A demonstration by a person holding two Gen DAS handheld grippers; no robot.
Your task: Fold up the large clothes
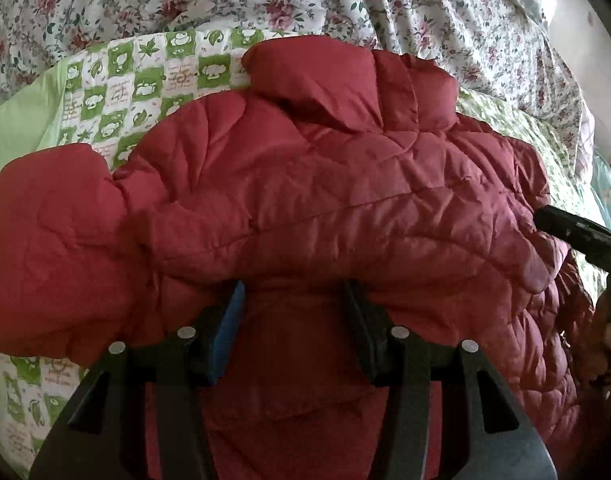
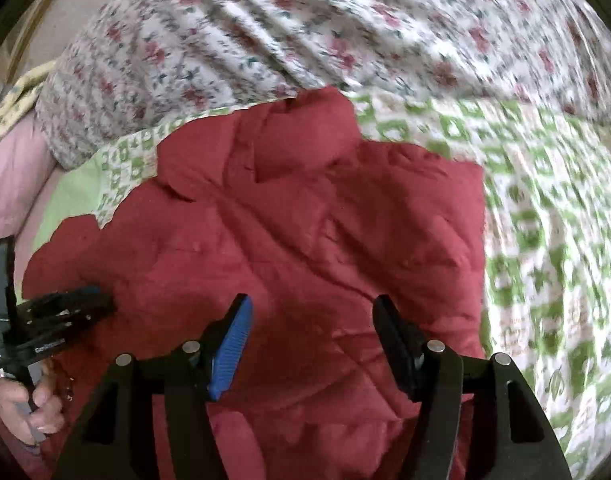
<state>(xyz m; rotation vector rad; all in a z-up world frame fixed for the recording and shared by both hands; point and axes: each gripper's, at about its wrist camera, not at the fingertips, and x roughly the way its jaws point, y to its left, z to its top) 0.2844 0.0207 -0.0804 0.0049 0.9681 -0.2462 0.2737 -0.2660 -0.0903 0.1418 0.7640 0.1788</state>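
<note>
Left wrist view: the red quilted jacket [image 1: 305, 184] fills the centre of the frame, lying bundled across a green-and-white patterned quilt [image 1: 145, 80], with a floral sheet [image 1: 425, 20] along the top. The left gripper [image 1: 295, 320] stands at lower centre with its jaws apart; jacket fabric lies between and just beyond the fingers, and no pad is seen pressing on it. The tip of the right gripper [image 1: 573, 236] enters from the right edge, against or just over the jacket's right end; contact cannot be confirmed. Right wrist view: the jacket [image 2: 285, 240] occupies the centre and lower left, its collar region towards upper centre and a squared edge at the right. The right gripper [image 2: 311, 340] is at lower centre, jaws spread wide above the fabric and gripping nothing. The left gripper [image 2: 77, 308] shows at the left edge with a hand [image 2: 29, 408] on its handle; its jaws cannot be read from this angle. The quilt [image 2: 545, 240] and sheet [image 2: 345, 20] are blurred here. Assessment: the garment appears partly folded, with both tools free of it, so the step in hand is judged to be a re-grip between folds. The next move calls for each gripper to close on a thick padded edge at opposite ends and carry it over evenly; the puffy fill is likely to spring back. Surface: a soft, uneven bed; a pale wall [image 1: 585, 40] shows at upper right of the left view.
</note>
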